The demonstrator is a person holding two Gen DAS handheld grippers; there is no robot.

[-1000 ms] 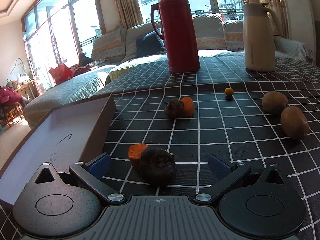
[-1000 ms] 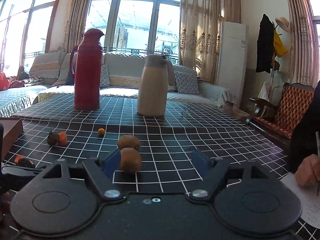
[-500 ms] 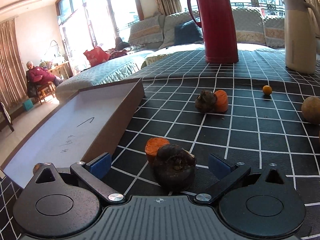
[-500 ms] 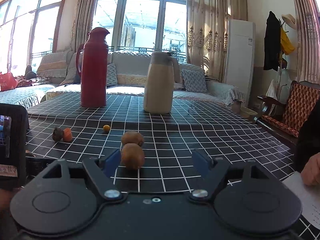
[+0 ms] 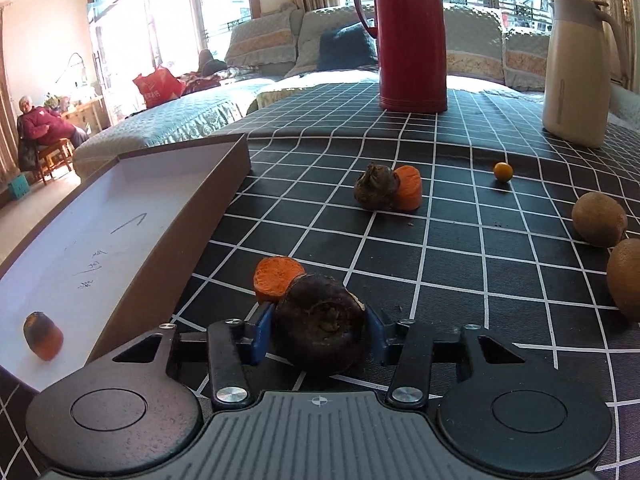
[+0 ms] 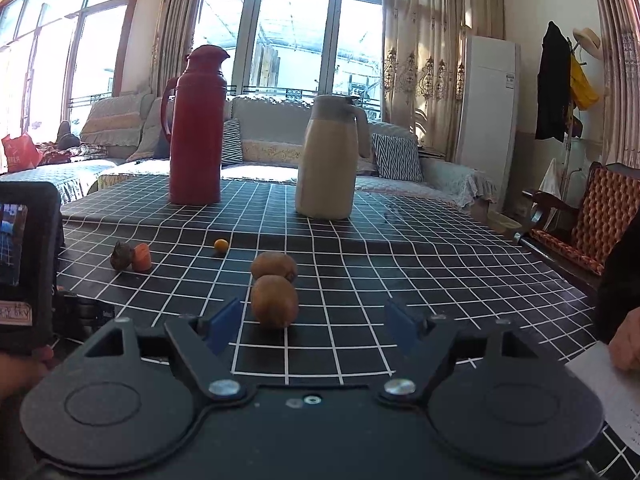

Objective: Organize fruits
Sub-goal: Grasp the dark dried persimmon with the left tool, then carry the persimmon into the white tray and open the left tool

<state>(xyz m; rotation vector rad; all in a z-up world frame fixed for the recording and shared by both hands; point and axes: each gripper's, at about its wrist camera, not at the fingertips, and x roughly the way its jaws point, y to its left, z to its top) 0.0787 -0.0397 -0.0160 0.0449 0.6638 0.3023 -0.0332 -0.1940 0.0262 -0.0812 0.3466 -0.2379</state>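
The dark round fruit (image 5: 320, 334) sits clamped between the blue fingers (image 5: 262, 332) of the left gripper (image 5: 318, 334), low over the checked worktop (image 5: 440, 240) just beside the box's right wall, with an orange chunk (image 5: 278, 280) touching its far side. Counted from the left wrist view: two dark fruits, this one and a second dark fruit (image 5: 376, 186) farther out; three orange chunks, namely the one by the gripper, a second orange chunk (image 5: 409, 187) pressed against the far dark fruit, and a darker chunk (image 5: 43, 335) lying alone inside the white-floored box (image 5: 120, 216); one small orange ball (image 5: 503, 171); and two brown kiwis, the near kiwi (image 5: 626, 278) cut by the frame edge and the far kiwi (image 5: 599, 219) just behind it. Two flasks stand at the back, a red flask (image 5: 412, 36) and a cream flask (image 5: 580, 68). The right wrist view shows neither the box interior nor the clamped fruit; it does show the right gripper (image 6: 314, 322) with its fingers wide apart and holding nothing, the near kiwi lying between and just ahead of them and the far kiwi touching or nearly touching behind it. That view alone shows a hand on a paper sheet (image 6: 612, 392) at the right edge.
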